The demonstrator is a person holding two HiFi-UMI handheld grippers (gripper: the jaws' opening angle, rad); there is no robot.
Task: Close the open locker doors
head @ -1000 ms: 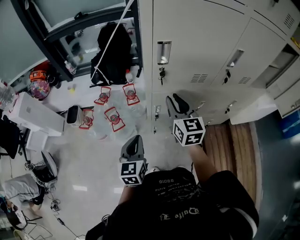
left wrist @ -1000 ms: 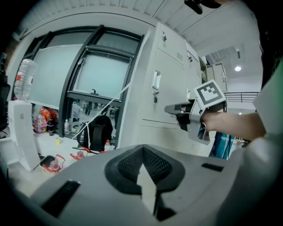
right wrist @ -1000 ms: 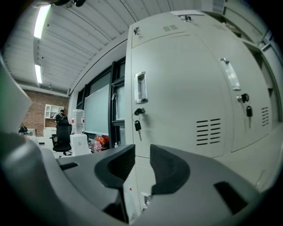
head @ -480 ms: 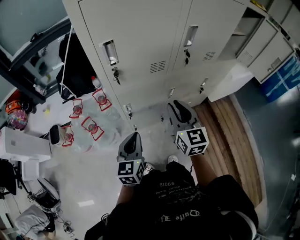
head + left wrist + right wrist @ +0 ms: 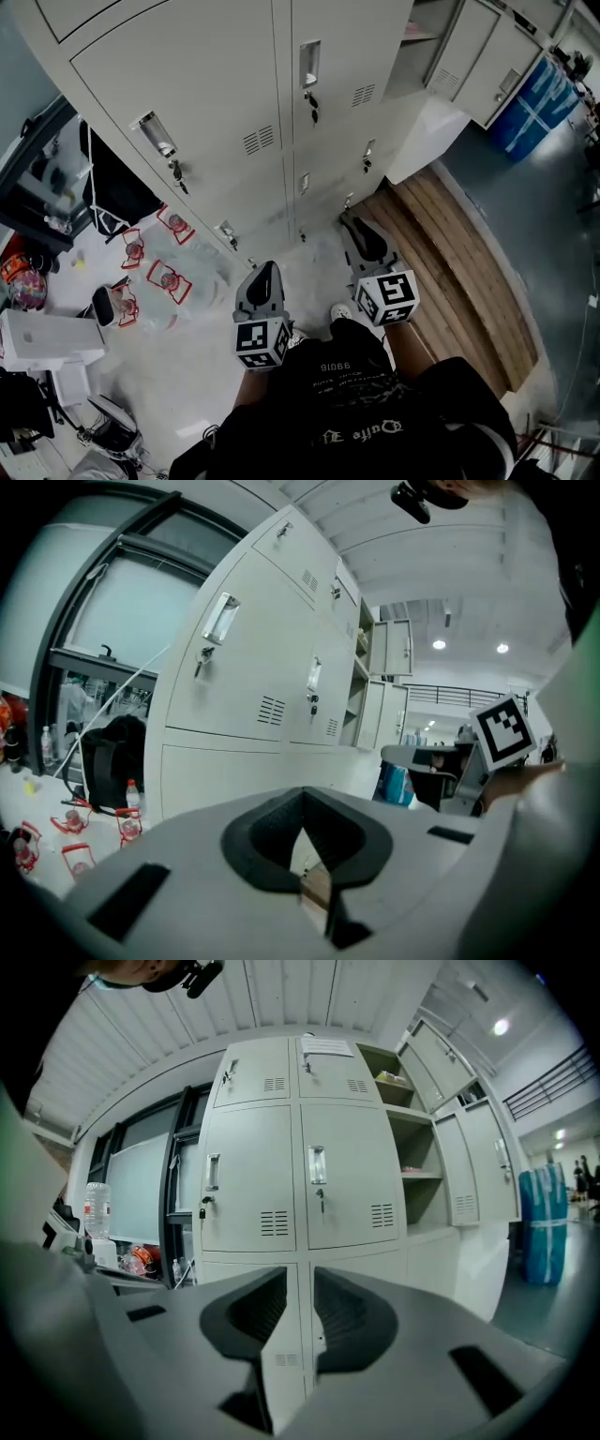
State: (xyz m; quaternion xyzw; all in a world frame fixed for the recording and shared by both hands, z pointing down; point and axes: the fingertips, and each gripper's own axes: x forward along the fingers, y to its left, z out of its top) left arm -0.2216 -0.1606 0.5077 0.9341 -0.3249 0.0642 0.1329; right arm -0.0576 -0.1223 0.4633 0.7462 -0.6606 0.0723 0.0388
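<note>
Left tongs (image 5: 302, 799) are clenched, tips meeting, with nothing in them. Right tongs (image 5: 300, 1283) are released, with a clear gap between the pads and nothing in it. Both point at the lockers (image 5: 352, 1176), well apart from them. Straight ahead of the right tongs the doors are closed. The open doors (image 5: 469, 1166) stand ahead and to its right, baring shelves (image 5: 412, 1174). A sheet (image 5: 328, 1046) on a top door is too small to read. The shirt (image 5: 356, 412) bears pale print, seen inverted and not surely legible.

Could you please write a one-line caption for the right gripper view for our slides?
Open, empty right gripper facing cream lockers; at right, open doors expose shelves.
</note>
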